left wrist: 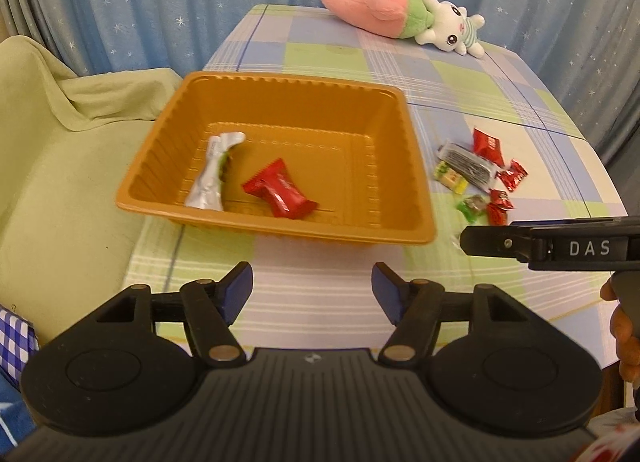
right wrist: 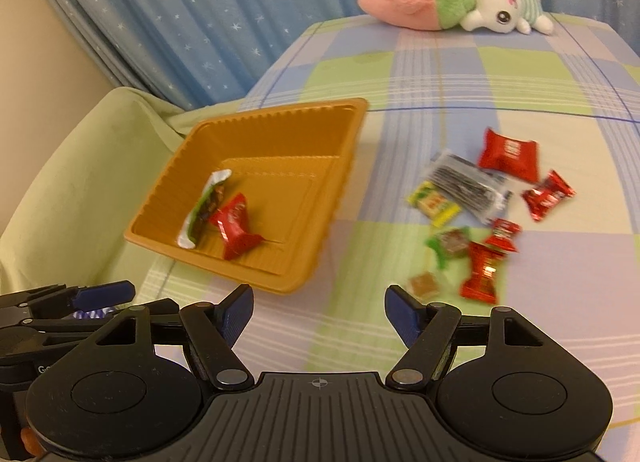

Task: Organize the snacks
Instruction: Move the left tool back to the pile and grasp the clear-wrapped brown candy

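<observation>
Both tongs, left [left wrist: 312,290] and right [right wrist: 319,312], are held spread and empty. In the crowded snack pile [right wrist: 476,218] near the counter's right edge, two wrappers could easily get pinched together, or the tray [left wrist: 416,166] nudged.

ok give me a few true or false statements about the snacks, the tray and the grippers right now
1. The orange plastic tray holds two wrapped snacks. True.
2. The silver foil packet lies on the checked tablecloth. False: it lies inside the tray, beside the red wrapped candy.
3. The left gripper grips a candy. False: its jaws are apart with nothing between them.
4. The pile of loose snacks lies outside the tray. True.
5. The right gripper is open and empty. True.
6. The white plush rabbit sits in the tray. False: it lies at the table's far edge.
</observation>
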Demonstrator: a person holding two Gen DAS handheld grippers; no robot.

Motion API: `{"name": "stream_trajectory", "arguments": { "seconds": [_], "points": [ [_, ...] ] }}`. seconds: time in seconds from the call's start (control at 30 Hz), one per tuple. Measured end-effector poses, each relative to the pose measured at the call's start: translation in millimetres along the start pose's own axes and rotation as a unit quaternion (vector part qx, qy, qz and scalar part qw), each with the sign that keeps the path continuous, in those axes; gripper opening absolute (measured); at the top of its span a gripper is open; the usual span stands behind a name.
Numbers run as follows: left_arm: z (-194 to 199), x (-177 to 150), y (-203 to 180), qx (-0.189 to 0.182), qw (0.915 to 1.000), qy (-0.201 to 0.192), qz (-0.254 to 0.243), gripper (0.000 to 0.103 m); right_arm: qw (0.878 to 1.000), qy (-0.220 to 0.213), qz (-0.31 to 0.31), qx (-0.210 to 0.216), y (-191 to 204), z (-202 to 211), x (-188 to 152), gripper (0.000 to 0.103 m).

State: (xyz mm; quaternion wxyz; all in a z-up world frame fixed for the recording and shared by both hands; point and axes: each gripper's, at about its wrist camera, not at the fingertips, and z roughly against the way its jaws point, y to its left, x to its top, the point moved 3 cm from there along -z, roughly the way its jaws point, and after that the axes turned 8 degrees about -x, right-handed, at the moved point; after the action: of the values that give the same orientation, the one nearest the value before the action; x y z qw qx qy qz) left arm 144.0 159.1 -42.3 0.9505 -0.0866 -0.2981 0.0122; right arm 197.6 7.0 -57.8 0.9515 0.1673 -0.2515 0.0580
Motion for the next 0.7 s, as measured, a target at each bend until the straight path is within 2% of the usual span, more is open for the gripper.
{"name": "stream_trajectory", "arguments": {
  "seconds": [0.4,0.7],
  "points": [
    [-17,-13,-64,-0.008,0.9998,0.005,-0.018,0.065,1.0,0.0,-0.006,-0.023,-65,25,-15,0.073],
    [-40,-16,-106,-0.024,0.998,0.006,-0.057,0.064,0.999,0.0,-0.023,-0.042,-113,35,-24,0.073]
  ]
}}
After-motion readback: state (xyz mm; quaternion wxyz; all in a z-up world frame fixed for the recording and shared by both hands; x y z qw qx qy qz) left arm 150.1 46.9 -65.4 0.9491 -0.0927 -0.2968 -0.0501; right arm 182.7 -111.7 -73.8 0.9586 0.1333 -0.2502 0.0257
